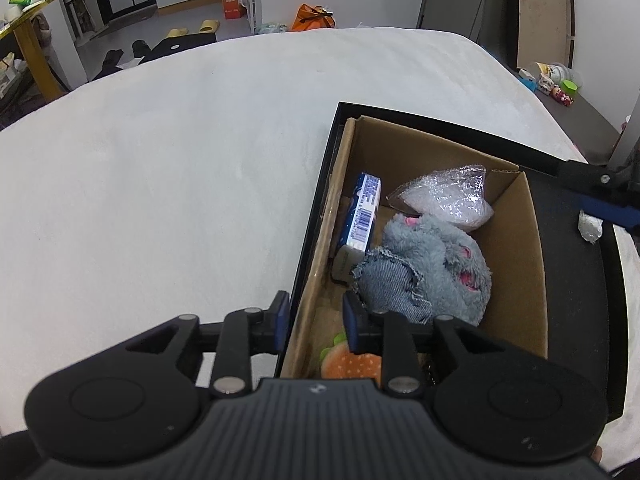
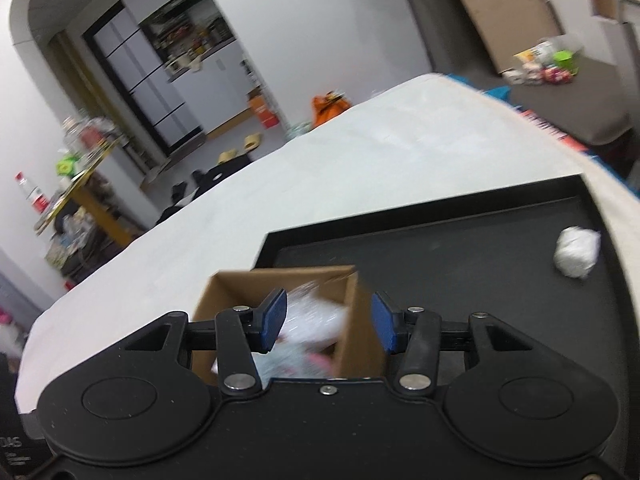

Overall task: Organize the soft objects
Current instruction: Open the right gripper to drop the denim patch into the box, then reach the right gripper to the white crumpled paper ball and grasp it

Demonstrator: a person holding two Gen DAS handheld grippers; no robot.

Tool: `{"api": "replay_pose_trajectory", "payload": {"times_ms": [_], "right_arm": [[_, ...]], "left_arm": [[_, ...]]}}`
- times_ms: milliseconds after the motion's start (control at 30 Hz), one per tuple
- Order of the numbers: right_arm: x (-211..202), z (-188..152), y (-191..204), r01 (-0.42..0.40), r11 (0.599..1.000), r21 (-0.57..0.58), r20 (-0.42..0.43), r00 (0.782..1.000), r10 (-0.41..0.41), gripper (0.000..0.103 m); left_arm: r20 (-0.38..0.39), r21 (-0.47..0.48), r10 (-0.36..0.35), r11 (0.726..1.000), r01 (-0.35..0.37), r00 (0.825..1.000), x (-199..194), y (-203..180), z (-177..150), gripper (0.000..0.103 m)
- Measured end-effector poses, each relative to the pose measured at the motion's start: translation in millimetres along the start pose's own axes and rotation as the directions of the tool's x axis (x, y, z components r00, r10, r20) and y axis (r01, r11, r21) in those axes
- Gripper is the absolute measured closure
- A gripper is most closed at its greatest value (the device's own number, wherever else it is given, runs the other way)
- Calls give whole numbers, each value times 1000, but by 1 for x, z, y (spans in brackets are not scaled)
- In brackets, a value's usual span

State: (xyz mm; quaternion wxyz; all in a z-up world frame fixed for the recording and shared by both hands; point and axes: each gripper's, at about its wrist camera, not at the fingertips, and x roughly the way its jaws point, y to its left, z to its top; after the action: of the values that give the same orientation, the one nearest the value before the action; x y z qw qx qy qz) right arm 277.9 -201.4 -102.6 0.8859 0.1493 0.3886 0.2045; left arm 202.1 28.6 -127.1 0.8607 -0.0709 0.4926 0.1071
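Note:
A cardboard box [image 1: 516,264] stands on a black tray [image 1: 576,300]. Inside lie a grey plush toy [image 1: 448,264] with a denim patch, a bubble-wrap bag [image 1: 448,196], a blue tissue pack [image 1: 362,212] and a burger-shaped toy [image 1: 348,364]. My left gripper [image 1: 316,318] is open and straddles the box's left wall and the tray rim, with a gap beside its right finger. My right gripper [image 2: 330,324] hangs open over the box [image 2: 280,280] with nothing in it. A crumpled white ball [image 2: 576,252] lies on the tray [image 2: 440,248], to its right.
The tray sits on a white, soft-covered surface [image 1: 180,160] that spreads wide to the left and back. Beyond it is a room floor with slippers [image 1: 192,30], an orange bag [image 1: 314,18] and a yellow shelf [image 1: 28,32]. Small toys [image 1: 556,88] stand on a grey ledge at the right.

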Motion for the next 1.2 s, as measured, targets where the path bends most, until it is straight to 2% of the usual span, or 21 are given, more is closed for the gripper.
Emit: {"api": "replay_pose_trajectory", "payload": {"times_ms": [233, 333, 467, 533, 933, 1200], "right_arm": [[3, 4, -33, 161, 986, 33, 36, 986, -162, 56], [6, 4, -45, 204, 977, 63, 40, 978, -207, 54], [10, 3, -56, 292, 955, 59, 78, 952, -296, 43], [12, 3, -65, 320, 944, 85, 83, 941, -327, 43], [33, -1, -106, 448, 875, 184, 61, 883, -465, 43], [46, -2, -134, 465, 847, 258, 7, 876, -482, 43]], "left_arm": [[2, 13, 15, 1000, -15, 1000, 0, -6, 7, 66], [6, 33, 21, 999, -21, 1000, 1, -11, 9, 63], [3, 46, 44, 998, -44, 999, 6, -15, 12, 60], [-3, 38, 47, 998, -47, 999, 8, -16, 14, 60], [7, 74, 89, 993, -89, 996, 15, -33, 32, 56], [-2, 95, 121, 988, -120, 993, 24, -43, 39, 55]]}}
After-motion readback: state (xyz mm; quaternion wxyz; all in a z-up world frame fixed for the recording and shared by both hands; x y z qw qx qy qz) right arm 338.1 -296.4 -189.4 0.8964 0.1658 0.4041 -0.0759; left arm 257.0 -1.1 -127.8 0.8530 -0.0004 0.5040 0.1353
